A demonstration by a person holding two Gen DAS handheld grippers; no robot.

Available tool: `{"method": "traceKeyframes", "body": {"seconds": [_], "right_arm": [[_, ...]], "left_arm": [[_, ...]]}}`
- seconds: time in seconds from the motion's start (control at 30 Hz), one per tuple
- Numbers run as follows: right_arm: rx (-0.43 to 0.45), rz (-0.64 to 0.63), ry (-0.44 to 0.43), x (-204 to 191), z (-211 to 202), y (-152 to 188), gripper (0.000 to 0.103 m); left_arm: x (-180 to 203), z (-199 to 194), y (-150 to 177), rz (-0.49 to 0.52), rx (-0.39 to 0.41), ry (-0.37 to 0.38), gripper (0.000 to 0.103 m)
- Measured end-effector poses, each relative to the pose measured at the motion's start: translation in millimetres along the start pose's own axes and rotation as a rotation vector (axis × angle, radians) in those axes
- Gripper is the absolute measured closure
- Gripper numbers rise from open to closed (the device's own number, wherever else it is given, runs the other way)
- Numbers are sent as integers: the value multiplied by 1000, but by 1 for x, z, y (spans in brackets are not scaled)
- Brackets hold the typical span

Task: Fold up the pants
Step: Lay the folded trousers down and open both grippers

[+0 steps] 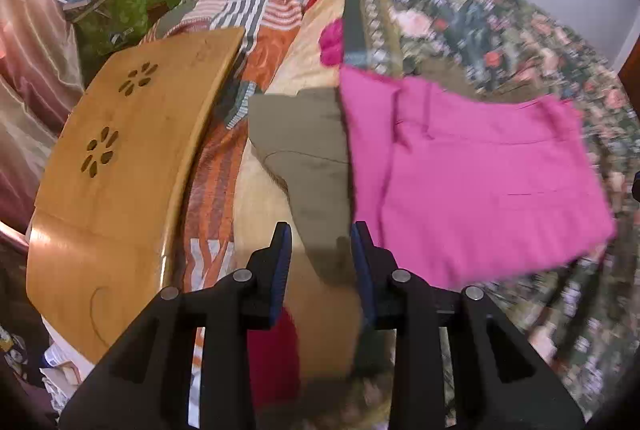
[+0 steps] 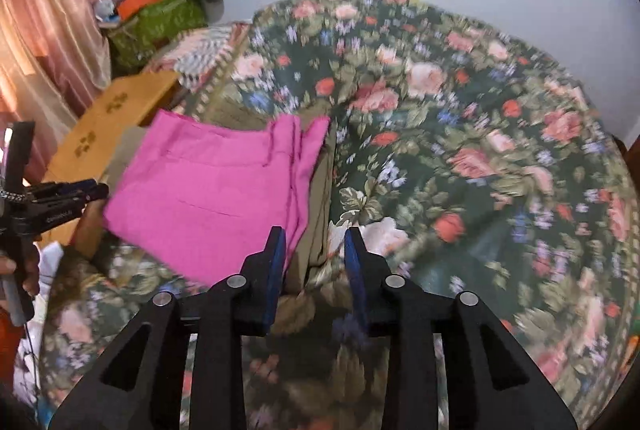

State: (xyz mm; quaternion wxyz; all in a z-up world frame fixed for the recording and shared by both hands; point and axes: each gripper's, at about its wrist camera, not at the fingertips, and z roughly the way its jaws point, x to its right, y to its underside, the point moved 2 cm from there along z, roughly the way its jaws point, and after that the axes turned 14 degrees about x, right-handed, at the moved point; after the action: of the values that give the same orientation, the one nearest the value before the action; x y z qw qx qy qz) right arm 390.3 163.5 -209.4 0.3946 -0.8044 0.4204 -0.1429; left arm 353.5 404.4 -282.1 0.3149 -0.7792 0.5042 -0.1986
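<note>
Folded pink pants lie flat on a floral bedspread, on top of an olive-khaki garment. In the right wrist view the pink pants lie left of centre, with the khaki garment showing along their right edge. My left gripper is open and empty, just above the khaki garment at the pants' left edge. My right gripper is open and empty, near the pants' right edge. The left gripper also shows at the far left of the right wrist view.
A wooden lap table with flower cut-outs lies left on the bed. A striped patchwork quilt lies behind it. A green box piled with clutter and a grey plush stands at the back left by a pink curtain.
</note>
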Motion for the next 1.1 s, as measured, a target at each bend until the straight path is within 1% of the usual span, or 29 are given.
{"method": "traceKeyframes", "body": {"seconds": [0.07,0.13,0.27,0.3,0.4,0.53,0.63,0.7,0.83,0.9,1.03,1.07,1.1], "right_arm": [[46,-1,-9,-6,-28,-9,71],[86,3,-21,-12,-50,-17,70],[210,17,-64,-29,-113,-35,70],[239,17,-74,-34,-128,-38,70],[353,-10,-98,-56,-183,-44,70],[482,-53,-129,-83,-249,-43,70],[570,-73,-153,-100,-295,-35,70],[624,-74,-167,-109,-323,-27,70],[711,-85,-174,-124,-366,-10,70],[739,-90,-172,-130,-383,2,70],[763,-101,-162,-136,-397,21,69],[765,-105,-152,-137,-398,23,63],[775,-102,-144,-137,-401,27,55]], "left_arm": [[5,-30,-5,6,41,25,72],[14,-62,-12,20,90,52,72],[38,-145,-24,65,228,108,72],[45,-171,-25,78,271,126,72],[60,-232,-26,106,374,162,72],[78,-320,-16,127,524,209,72],[83,-373,-5,127,620,217,71],[86,-406,6,115,679,228,71],[86,-453,30,101,756,238,71],[86,-471,43,104,796,228,67],[91,-498,69,111,846,219,55],[92,-502,73,107,856,215,46],[91,-506,76,99,864,214,40]]}}
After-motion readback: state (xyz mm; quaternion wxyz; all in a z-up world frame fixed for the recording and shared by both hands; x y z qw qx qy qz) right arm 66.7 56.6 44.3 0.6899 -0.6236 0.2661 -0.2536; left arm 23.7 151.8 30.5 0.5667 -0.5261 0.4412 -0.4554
